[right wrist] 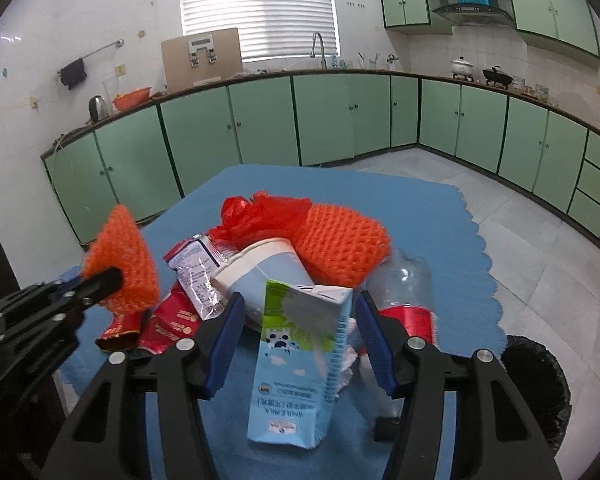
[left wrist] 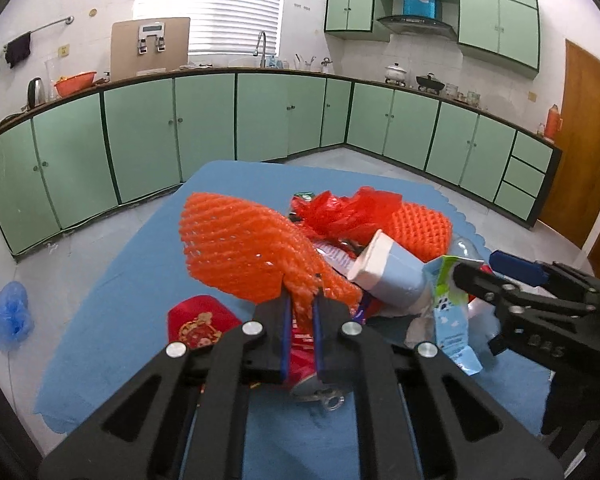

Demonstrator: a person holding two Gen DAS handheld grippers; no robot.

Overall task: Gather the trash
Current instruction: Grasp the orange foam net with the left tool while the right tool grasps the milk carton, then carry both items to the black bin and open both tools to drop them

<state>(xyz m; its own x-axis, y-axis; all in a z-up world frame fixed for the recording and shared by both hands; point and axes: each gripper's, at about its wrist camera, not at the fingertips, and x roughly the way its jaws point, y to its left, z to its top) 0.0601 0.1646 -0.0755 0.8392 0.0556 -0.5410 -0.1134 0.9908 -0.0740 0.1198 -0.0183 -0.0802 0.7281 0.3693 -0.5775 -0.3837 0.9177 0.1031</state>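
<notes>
Two orange foam nets [left wrist: 244, 252], one milk carton [right wrist: 300, 356]

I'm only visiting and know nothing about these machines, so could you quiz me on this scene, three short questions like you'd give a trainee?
1. True or false: the left tool is shut on an orange foam net.
2. What stands between the open fingers of the right tool? A) kettle B) milk carton C) red packet
3. Fill in: the trash pile lies on a ____ cloth.

Key: 1 true; 2 B; 3 blue.
</notes>
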